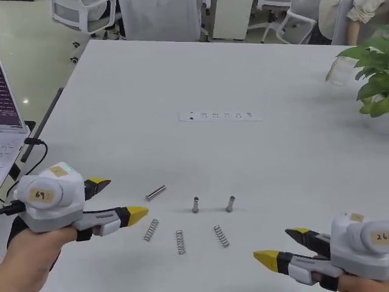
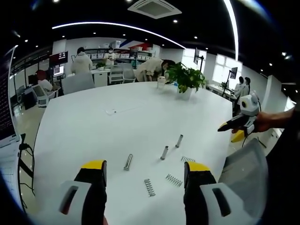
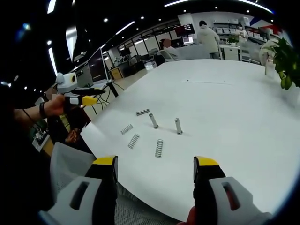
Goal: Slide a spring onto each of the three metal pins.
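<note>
Left gripper (image 1: 127, 196): we see it at the lower left of the head view, held in a hand (image 1: 24, 255). Its yellow-tipped jaws are spread wide with nothing between them, and it sits just left of the parts without touching any.
Right gripper (image 1: 270, 242): it is at the lower right of the head view. Its jaws are likewise released and empty, and it is to the right of the parts and apart from them.
Lying pin (image 1: 155, 193): it lies flat on the table (image 1: 182, 79), slanted, and is the leftmost of the three pins.
Middle pin (image 1: 196, 204): it stands upright near the centre of the frame, and we see no spring on it.
Right pin (image 1: 230, 203): it stands upright just right of the middle pin, also bare.
Left spring (image 1: 151, 229): it lies flat below the lying pin, near the left gripper's lower jaw tip.
Middle spring (image 1: 180, 241): it lies flat below the middle pin, lowest of the three springs.
Right spring (image 1: 221, 236): it lies flat and slanted, below the right pin.
Springs and pins: each lies apart from the others, with none touching.
Power strip (image 1: 220, 115): it is a flat white bar above the pins, well apart from them.
Plant (image 1: 371, 73): its green leaves show at the upper right edge.
Laptop (image 1: 9, 115): it is at the left edge, off the table.
</note>
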`<state>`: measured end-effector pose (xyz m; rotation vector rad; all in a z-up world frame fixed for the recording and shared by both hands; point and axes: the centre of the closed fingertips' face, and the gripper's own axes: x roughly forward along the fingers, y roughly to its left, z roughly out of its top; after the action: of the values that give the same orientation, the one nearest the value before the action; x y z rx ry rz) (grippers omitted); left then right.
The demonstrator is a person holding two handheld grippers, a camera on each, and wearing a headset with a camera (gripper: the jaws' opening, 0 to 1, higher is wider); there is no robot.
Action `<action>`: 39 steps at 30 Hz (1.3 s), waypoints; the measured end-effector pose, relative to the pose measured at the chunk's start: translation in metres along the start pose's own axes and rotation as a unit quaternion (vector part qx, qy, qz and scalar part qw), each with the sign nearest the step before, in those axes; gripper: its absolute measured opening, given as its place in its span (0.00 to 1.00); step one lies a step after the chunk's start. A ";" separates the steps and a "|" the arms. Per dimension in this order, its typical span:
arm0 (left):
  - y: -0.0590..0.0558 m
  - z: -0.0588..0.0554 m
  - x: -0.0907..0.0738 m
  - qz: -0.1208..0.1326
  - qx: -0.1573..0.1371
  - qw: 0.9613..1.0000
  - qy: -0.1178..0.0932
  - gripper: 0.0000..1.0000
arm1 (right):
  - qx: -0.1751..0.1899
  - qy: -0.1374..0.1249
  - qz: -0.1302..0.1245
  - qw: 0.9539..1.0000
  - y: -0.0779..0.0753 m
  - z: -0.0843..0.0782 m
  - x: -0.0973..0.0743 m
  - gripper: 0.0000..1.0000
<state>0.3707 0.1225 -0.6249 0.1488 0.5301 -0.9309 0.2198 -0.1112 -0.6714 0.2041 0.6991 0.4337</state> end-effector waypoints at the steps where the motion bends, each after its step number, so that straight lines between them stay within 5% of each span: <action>1: 0.001 0.001 0.002 -0.001 0.001 1.000 0.000 0.63 | 0.001 -0.001 0.000 1.000 0.000 0.000 0.000 0.64; 23: 0.013 0.010 0.040 -0.011 0.003 1.000 0.009 0.57 | 0.014 -0.002 -0.004 1.000 0.001 -0.004 -0.002 0.61; 39: 0.008 0.005 0.075 -0.033 0.015 0.999 0.036 0.53 | 0.017 0.001 -0.004 1.000 0.003 -0.007 0.000 0.61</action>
<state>0.4155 0.0710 -0.6587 0.1938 0.5910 -1.0012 0.2143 -0.1083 -0.6760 0.2326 0.7096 0.4142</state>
